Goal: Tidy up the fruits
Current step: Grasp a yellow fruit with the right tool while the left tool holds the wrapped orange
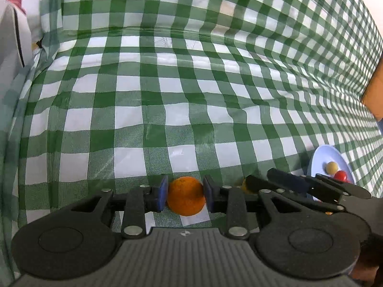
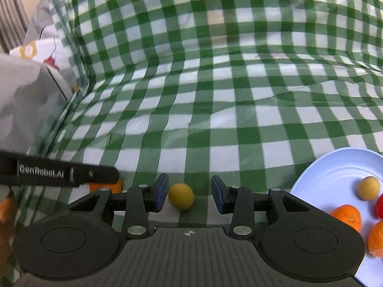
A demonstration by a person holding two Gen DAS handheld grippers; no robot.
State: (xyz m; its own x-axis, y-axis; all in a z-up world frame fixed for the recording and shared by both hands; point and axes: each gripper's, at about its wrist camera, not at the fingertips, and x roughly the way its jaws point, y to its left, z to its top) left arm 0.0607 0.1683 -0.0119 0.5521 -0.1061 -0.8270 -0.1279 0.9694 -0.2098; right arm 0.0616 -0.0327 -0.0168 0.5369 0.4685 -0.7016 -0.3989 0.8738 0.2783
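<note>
Pickup stage here, with both grippers working at once. The left gripper [image 1: 184, 195] has its blue pads on either side of an orange [image 1: 186, 196], and they look pressed right up against the skin, so it reads as a proper grasp. The orange sits low over the checked cloth [image 1: 167, 95]; whether it's already lifted or still resting there is hard to call from this angle.

The right gripper [image 2: 189, 195] is a beat behind. Its jaws straddle a small yellow fruit [image 2: 181, 196] lying on the cloth, but they aren't clenched: the left pad is just beside the fruit, maybe brushing it, and there's a clear gap on the other side. So nothing is held there yet.

The destination looks like the pale blue plate [image 2: 335, 174] off to the right, which already holds a yellow fruit [image 2: 368, 188], something red [image 2: 379, 205] at the frame edge, and a couple of orange pieces [image 2: 348, 216]. In the left view the plate is partly hidden behind the right gripper.

What's next, probably: the right jaws need to close on the yellow fruit. It's round and sits off-centre, so it could roll away from the near pad; centring first would help. Then both fruits go right to the plate. The two grippers are close together, so taking turns over the plate seems smart, and the fruit already there could get knocked if anything is dropped from height.
</note>
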